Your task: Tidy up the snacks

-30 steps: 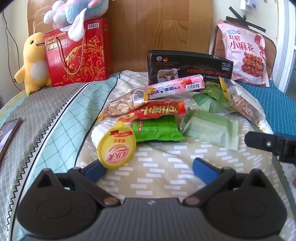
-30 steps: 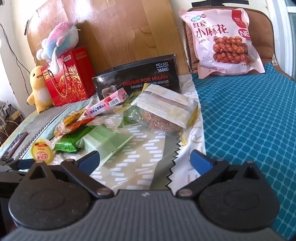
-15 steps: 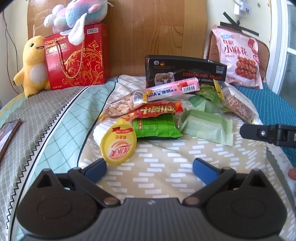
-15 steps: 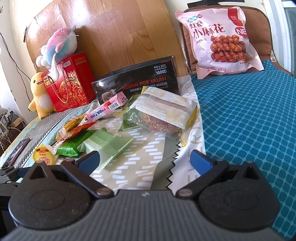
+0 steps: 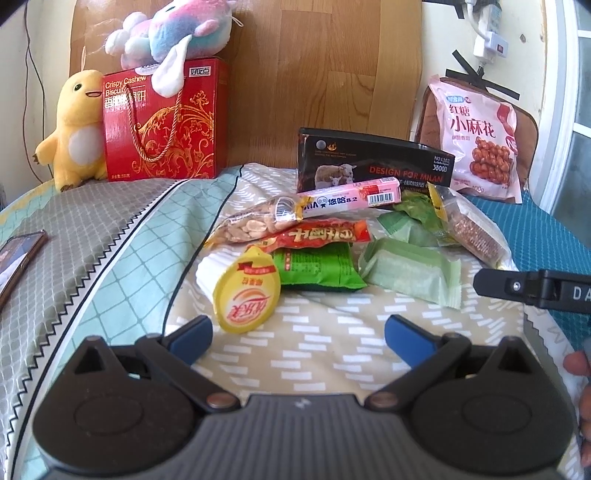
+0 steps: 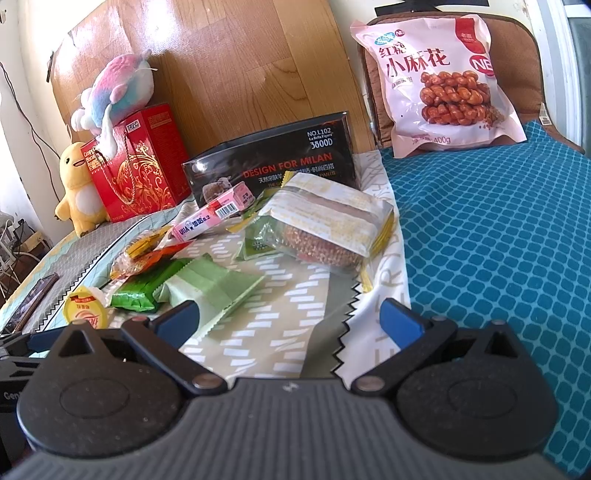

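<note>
Both tongs, left [image 5: 297,334] and right [image 6: 290,319], gape empty before the black box [image 5: 375,162]; snacks [image 5: 314,267] heaped there, unsorted, awaiting pickup.

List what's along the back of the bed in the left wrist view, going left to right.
Yellow plush duck → red biscuit box with a pastel plush toy on top → black box → pink snack bag.
</note>
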Demonstrator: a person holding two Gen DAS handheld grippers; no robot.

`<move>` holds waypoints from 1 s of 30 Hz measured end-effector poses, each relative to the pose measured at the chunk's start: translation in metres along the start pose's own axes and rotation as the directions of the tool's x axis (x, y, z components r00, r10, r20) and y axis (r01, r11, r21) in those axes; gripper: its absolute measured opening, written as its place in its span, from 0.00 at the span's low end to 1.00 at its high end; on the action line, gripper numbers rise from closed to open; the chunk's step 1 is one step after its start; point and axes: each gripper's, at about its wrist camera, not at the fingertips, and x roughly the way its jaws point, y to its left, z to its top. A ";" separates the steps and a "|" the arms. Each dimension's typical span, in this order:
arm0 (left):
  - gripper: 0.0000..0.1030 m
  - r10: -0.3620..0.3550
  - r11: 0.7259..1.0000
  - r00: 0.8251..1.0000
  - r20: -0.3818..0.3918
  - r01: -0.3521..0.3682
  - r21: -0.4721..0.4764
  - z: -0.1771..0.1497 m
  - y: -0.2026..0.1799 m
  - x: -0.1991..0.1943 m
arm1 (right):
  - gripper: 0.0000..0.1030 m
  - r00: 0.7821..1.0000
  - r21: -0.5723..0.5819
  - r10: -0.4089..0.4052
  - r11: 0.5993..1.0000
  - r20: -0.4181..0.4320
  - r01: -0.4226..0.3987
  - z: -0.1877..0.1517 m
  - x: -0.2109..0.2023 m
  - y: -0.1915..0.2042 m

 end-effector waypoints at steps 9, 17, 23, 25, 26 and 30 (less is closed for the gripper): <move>1.00 -0.023 1.000 1.000 -0.002 0.023 -0.017 -0.001 0.003 0.000 | 1.00 1.000 -0.001 0.000 1.000 0.000 0.000 0.000 0.000 0.000; 1.00 -0.030 0.999 1.000 -0.001 0.030 -0.032 -0.002 0.004 0.001 | 1.00 1.000 0.002 0.002 1.000 0.001 -0.002 0.000 0.000 -0.001; 1.00 -0.042 0.997 0.999 0.019 0.043 -0.063 -0.003 0.009 -0.001 | 1.00 1.000 0.011 0.005 1.000 0.006 -0.005 0.000 0.000 -0.001; 1.00 -0.045 0.997 0.999 0.024 0.046 -0.068 -0.003 0.009 -0.002 | 1.00 1.000 0.014 0.007 1.000 0.008 -0.007 0.000 -0.001 -0.002; 1.00 -0.044 0.997 0.999 0.026 0.046 -0.068 -0.003 0.009 -0.002 | 1.00 1.000 0.015 0.007 1.000 0.008 -0.007 0.000 -0.001 -0.002; 1.00 -0.044 0.997 0.999 0.029 0.046 -0.067 -0.003 0.009 -0.003 | 1.00 1.000 0.020 0.009 1.000 0.012 -0.009 -0.001 -0.001 -0.002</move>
